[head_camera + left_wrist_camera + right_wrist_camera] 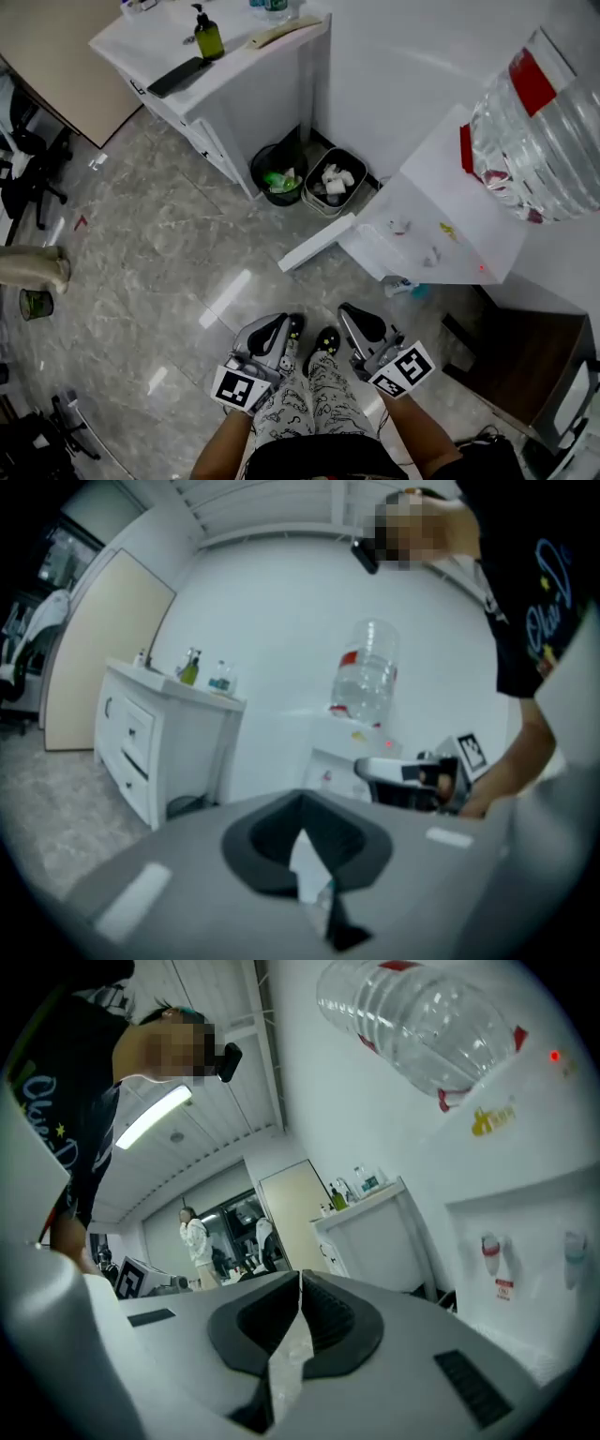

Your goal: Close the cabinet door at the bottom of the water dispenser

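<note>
The white water dispenser (441, 216) stands at the right with a clear bottle (544, 131) on top. Its bottom cabinet door (317, 244) swings out open over the floor, edge toward me. Both grippers hang low by my legs, short of the door. My left gripper (292, 323) is shut and empty; in the left gripper view its jaws (302, 808) meet, with the dispenser (361, 742) and door (325, 774) beyond. My right gripper (345, 311) is shut too; the right gripper view shows the closed jaws (300, 1279) below the taps (492, 1252) and bottle (422, 1026).
Two waste bins (281, 178) (333, 185) sit between the dispenser and a white cabinet (234, 84) carrying a green bottle (208, 37). Dark wooden furniture (525, 366) stands at the right. A person (197, 1237) stands far off. My feet (326, 339) are between the grippers.
</note>
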Motion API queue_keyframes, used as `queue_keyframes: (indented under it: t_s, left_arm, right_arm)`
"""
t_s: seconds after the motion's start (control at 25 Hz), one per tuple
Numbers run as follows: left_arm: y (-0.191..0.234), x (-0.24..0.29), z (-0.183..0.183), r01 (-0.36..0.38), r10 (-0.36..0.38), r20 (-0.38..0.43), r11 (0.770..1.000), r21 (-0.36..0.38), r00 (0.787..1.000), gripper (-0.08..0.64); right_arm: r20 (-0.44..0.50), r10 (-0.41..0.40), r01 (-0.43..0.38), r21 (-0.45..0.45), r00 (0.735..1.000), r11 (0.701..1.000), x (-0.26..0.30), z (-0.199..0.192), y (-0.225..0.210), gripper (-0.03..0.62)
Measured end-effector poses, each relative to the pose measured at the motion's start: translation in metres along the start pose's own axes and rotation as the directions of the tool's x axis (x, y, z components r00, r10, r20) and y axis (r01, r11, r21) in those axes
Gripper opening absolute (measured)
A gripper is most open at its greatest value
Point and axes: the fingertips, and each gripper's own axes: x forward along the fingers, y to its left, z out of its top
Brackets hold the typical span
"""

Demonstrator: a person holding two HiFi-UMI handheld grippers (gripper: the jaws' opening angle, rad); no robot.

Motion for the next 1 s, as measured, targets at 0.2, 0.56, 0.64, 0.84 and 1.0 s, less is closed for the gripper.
queue_keyframes:
  t_s: [0.2,0.56,0.64,0.84,1.0]
  left_arm:
    - [0.059,0.056,-0.095,0.039,-0.038,-0.136,0.999,0.007,0.99,-0.003]
    - [0.173,0.123,-0.212,0.017,-0.001,-0.231,0.998,0.068,0.973,-0.002]
    - [0.191,0.131,-0.235,-0.005,0.019,-0.248,0.999,0.054,0.969,-0.002]
    - [0.215,0.139,-0.27,-0.021,0.038,-0.283,0.998,0.064,0.958,-0.002]
    - [0.215,0.152,-0.289,0.038,-0.005,-0.316,0.994,0.098,0.949,-0.003]
  right_arm:
    - [-0.073,-0.08,0.085,0.057,0.994,0.995,0.038,-0.082,-0.045,0.017]
    - [-0.09,-0.098,0.103,0.058,0.991,0.993,0.095,-0.166,-0.099,0.017]
    - [-0.106,-0.113,0.121,0.071,0.988,0.99,0.097,-0.183,-0.106,0.017]
    - [-0.172,-0.157,0.172,0.071,0.972,0.983,0.098,-0.233,-0.126,0.017]
    - [-0.18,-0.18,0.196,0.081,0.967,0.977,0.096,-0.257,-0.139,0.017]
